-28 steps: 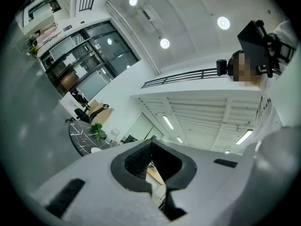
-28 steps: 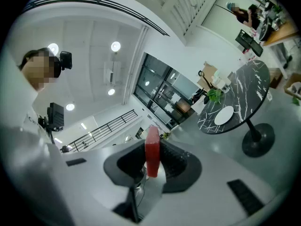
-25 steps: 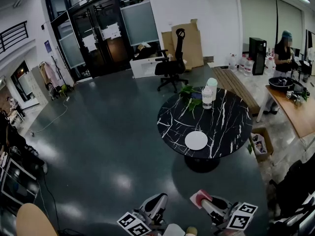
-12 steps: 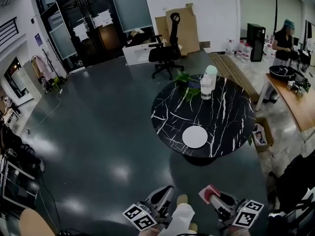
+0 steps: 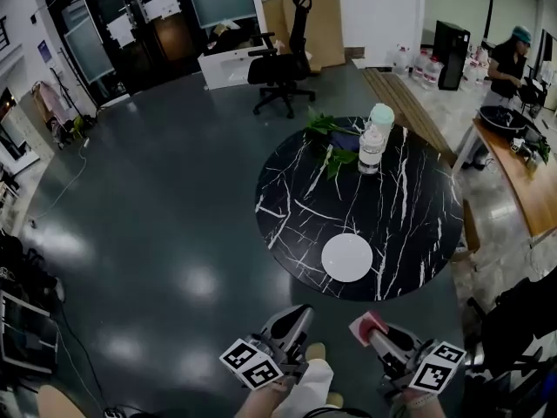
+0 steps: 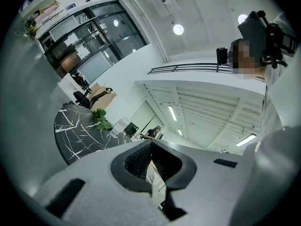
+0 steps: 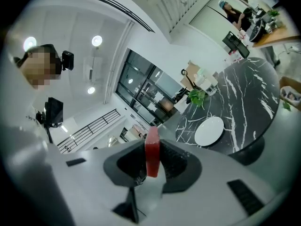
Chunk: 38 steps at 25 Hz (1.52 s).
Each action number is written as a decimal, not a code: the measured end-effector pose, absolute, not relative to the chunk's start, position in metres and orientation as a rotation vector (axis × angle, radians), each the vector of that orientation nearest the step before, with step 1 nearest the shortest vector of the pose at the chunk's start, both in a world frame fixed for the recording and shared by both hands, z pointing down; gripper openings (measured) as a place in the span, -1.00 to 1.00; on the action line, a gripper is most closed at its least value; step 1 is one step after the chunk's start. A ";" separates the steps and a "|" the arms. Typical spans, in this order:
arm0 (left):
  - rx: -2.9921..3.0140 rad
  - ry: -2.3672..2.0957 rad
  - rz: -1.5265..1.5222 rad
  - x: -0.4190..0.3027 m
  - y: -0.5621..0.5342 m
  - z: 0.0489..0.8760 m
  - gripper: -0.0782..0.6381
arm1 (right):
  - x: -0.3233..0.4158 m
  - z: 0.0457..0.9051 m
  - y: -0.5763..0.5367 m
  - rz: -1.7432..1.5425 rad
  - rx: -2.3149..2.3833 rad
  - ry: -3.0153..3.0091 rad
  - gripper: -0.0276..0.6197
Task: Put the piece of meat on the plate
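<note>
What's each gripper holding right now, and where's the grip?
Right gripper is shut on the piece of meat, clamped across its flat faces; one end sticks out past the jaws. Left gripper: shut, empty.

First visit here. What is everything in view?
table: one, black with white veins, round, middle of the floor
plate: one, white, near edge of the table
leafy sprigs: a bunch, green, far side of the table
containers: two it seems, clear and pale green, beside the sprigs
office chair: one, black, beyond the table
cardboard: some sheets, brown, against the far wall
wooden desk: one, brown, far right
person: one, dark top, teal cap, far right
piece of meat: one, red, between the right claw's jaws
left claw: one, grey, lower left, shut and empty
right claw: one, grey, lower right, shut on the piece of meat
</note>
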<state>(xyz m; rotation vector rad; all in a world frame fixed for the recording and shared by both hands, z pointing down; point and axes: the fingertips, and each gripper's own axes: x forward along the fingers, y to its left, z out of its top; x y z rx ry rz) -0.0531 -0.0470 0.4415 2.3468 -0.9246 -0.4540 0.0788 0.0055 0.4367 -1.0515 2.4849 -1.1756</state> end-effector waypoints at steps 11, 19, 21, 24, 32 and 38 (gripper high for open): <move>2.338 -0.867 -0.350 -0.063 -0.135 0.486 -0.76 | 0.066 0.471 -0.089 -1.221 -1.174 2.495 -0.64; 2.268 -0.938 -0.344 -0.060 -0.173 0.535 -0.76 | 0.070 0.541 -0.150 -1.357 -1.239 2.555 -0.64; 2.251 -0.967 -0.347 -0.060 -0.183 0.547 -0.76 | 0.067 0.560 -0.167 -1.397 -1.255 2.592 -0.64; 2.257 -1.005 -0.356 -0.055 -0.201 0.558 -0.76 | 0.061 0.582 -0.189 -1.397 -1.287 2.724 -0.64; 2.279 -1.035 -0.393 -0.050 -0.228 0.565 -0.76 | 0.039 0.615 -0.209 -1.580 -1.175 2.813 -0.64; 2.227 -1.065 -0.401 -0.060 -0.221 0.576 -0.76 | 0.045 0.623 -0.214 -1.373 -1.318 3.053 -0.64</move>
